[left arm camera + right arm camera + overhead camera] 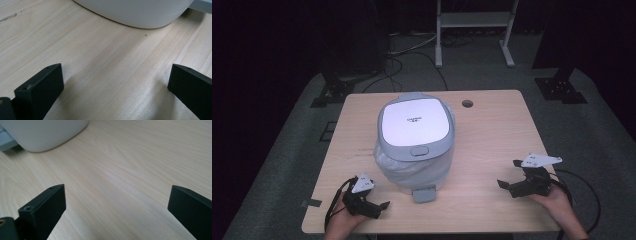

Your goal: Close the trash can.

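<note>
Nearest me, at bottom edge of high view, both hands come in holding the tongs: left gripper sits low on the table near its front-left corner, right gripper near front-right, w/ grey plate on top and cable looping off behind it. Both are spread wide, nothing between the jaws; left gripper view shows bare light wood btwn the two black jaws, same in right gripper view. Just beyond, approx centre of table, stands the white bin w/ grey-rimmed lid shut, a plastic liner bunched under the rim and a grey pedal sticking out at its base toward me. I see its rounded white base at top of left gripper view and top-left of right gripper view, apart from both tongs. Farther back, a small round hole in the tabletop, then dark floor w/ cables and a white frame.
</note>
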A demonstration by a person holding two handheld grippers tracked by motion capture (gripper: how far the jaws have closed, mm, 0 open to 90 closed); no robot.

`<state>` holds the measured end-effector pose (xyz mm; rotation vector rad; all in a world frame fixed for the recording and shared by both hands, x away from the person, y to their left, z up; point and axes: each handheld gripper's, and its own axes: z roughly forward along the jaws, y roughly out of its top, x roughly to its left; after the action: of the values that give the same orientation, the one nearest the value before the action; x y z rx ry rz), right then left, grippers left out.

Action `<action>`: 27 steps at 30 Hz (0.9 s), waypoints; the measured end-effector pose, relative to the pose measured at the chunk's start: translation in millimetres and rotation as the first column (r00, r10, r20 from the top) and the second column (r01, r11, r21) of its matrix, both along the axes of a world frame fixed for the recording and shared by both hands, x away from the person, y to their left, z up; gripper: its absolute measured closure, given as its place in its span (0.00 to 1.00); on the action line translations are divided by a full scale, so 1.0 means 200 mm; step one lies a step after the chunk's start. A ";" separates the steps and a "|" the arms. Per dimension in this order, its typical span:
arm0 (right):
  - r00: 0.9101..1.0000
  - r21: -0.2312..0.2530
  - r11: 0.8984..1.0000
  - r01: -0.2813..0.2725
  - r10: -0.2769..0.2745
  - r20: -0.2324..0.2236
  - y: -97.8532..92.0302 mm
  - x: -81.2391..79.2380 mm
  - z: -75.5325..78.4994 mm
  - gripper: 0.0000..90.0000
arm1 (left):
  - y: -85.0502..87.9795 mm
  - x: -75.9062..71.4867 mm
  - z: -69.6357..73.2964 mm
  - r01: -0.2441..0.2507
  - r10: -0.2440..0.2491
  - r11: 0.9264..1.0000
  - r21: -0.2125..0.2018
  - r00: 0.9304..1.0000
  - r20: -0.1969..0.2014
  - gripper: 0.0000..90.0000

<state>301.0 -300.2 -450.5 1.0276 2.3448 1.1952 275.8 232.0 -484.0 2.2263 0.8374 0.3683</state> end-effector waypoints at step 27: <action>0.996 -0.160 0.987 0.017 -0.031 -0.085 0.02 0.01 -0.17 0.01 | 0.00 0.00 0.00 0.000 0.000 1.000 0.000 1.000 0.000 0.00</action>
<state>302.3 -295.6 -483.9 1.0698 2.4410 0.9543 275.8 232.0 -483.9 2.2263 0.8374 0.3682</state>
